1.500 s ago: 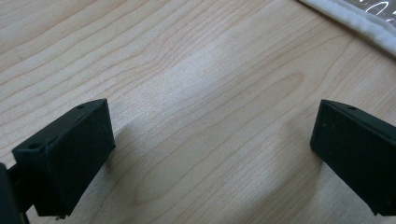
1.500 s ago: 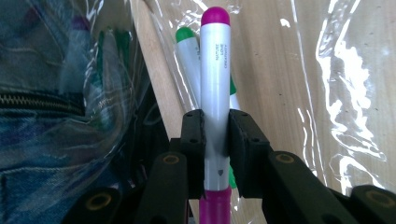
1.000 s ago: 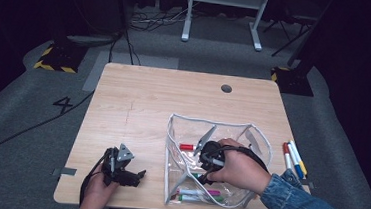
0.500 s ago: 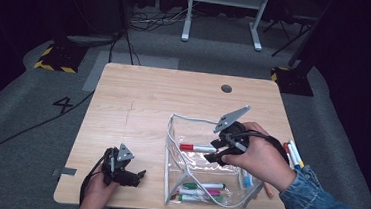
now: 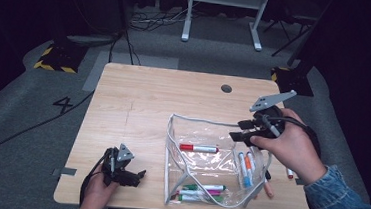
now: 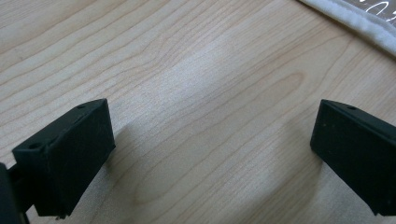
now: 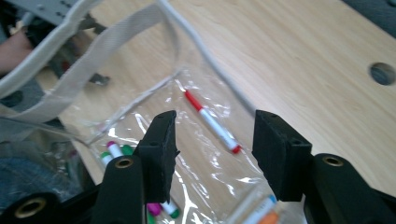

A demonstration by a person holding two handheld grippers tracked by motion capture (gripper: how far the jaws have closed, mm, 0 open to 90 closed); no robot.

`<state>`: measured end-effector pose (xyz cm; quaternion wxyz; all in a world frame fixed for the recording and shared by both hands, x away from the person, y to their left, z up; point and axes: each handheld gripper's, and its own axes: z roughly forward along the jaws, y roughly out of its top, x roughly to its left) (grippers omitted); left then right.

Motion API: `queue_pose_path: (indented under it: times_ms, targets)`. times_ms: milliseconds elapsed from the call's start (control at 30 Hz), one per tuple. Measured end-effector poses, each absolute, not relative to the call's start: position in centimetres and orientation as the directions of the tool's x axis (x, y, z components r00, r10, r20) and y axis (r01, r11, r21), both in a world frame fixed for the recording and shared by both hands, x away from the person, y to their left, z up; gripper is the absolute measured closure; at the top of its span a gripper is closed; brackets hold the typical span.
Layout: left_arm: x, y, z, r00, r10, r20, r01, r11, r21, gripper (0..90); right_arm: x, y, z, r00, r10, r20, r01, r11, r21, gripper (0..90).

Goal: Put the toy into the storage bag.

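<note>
Clear pouch (image 5: 204,161) sits open at the table's (image 5: 148,101) front right, markers inside, with the right gripper (image 5: 241,130) hovering empty over its far right corner, jaws moderately apart. Left gripper (image 5: 135,176) rests wide open, well clear, so nothing steadies the floppy rim. A snag there could tip the pouch, and the red marker (image 7: 212,122) looks likeliest to roll out.

Wide open bench (image 5: 154,97) across the far half and left side, easy passage there. The clear pouch (image 5: 204,161) stands open-mouthed mid-right, its white rim (image 7: 196,42) rising in the way of the right tongs (image 7: 212,149). Left tongs (image 6: 212,154) sit over bare wood, pouch edge (image 6: 355,21) near.
</note>
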<state>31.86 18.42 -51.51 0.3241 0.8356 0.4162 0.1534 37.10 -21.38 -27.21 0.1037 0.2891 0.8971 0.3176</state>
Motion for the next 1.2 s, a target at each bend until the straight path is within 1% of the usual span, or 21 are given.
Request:
queue_pose_path:
  times_ms: [100, 233, 333, 367, 400, 467, 600, 700, 733, 767, 800, 867, 1033, 1200]
  targets:
    - [31.8, 18.4, -51.5, 0.61, 0.792, -0.013, 0.595, -0.447, 0.668, 0.0, 37.4, -22.6, -27.1, -0.792, 0.611, 0.002, 0.471, 0.609, 0.638, 50.5]
    - [31.8, 18.4, -51.6, 0.607, 0.795, -0.023, 0.6, -0.439, 0.668, 0.0, 37.9, -25.4, -27.0, -0.739, 0.674, 0.008, 0.514, 0.555, 0.654, 50.6]
    - [31.8, 18.4, -51.6, 0.604, 0.797, -0.028, 0.604, -0.434, 0.669, 0.0, 38.2, -26.5, -27.2, -0.72, 0.694, 0.011, 0.529, 0.539, 0.656, 50.6]
    - [31.8, 18.4, -51.6, 0.604, 0.796, -0.028, 0.604, -0.434, 0.669, 0.0, 38.4, -27.5, -27.4, -0.7, 0.714, 0.019, 0.546, 0.517, 0.659, 50.8]
    - [31.8, 18.4, -51.6, 0.604, 0.796, -0.028, 0.604, -0.434, 0.669, 0.0, 38.4, -27.5, -27.4, -0.7, 0.714, 0.019, 0.546, 0.517, 0.659, 50.8]
    - [31.8, 18.4, -51.6, 0.604, 0.796, -0.028, 0.604, -0.434, 0.669, 0.0, 38.6, -29.2, -27.7, -0.661, 0.75, 0.028, 0.578, 0.484, 0.657, 51.2]
    - [31.8, 18.4, -51.6, 0.604, 0.797, -0.028, 0.604, -0.434, 0.669, 0.0, 39.1, -31.2, -28.7, -0.613, 0.789, 0.035, 0.614, 0.448, 0.65, 51.7]
    - [31.8, 18.4, -51.6, 0.604, 0.796, -0.028, 0.604, -0.434, 0.669, 0.0, 39.5, -32.7, -30.3, -0.575, 0.817, 0.045, 0.649, 0.422, 0.632, 51.7]
    - [31.8, 18.4, -51.6, 0.604, 0.796, -0.028, 0.604, -0.434, 0.669, 0.0, 39.5, -32.7, -30.3, -0.575, 0.817, 0.045, 0.649, 0.422, 0.632, 51.7]
    - [31.8, 18.4, -51.6, 0.604, 0.796, -0.028, 0.604, -0.434, 0.669, 0.0, 39.7, -33.6, -31.4, -0.554, 0.83, 0.056, 0.67, 0.405, 0.623, 51.7]
    - [31.8, 18.4, -51.6, 0.604, 0.796, -0.028, 0.604, -0.434, 0.669, 0.0, 39.7, -33.6, -31.4, -0.554, 0.83, 0.056, 0.67, 0.405, 0.623, 51.7]
    - [31.8, 18.4, -51.6, 0.604, 0.796, -0.028, 0.604, -0.434, 0.669, 0.0, 39.9, -34.6, -33.1, -0.526, 0.849, 0.055, 0.701, 0.397, 0.592, 51.6]
    - [31.8, 18.4, -51.6, 0.604, 0.796, -0.028, 0.604, -0.434, 0.669, 0.0, 39.8, -35.5, -35.8, -0.51, 0.858, 0.054, 0.73, 0.398, 0.556, 51.6]
    - [31.8, 18.4, -51.6, 0.604, 0.796, -0.028, 0.603, -0.435, 0.668, 0.0, 39.5, -35.7, -38.4, -0.507, 0.858, 0.078, 0.755, 0.399, 0.52, 51.5]
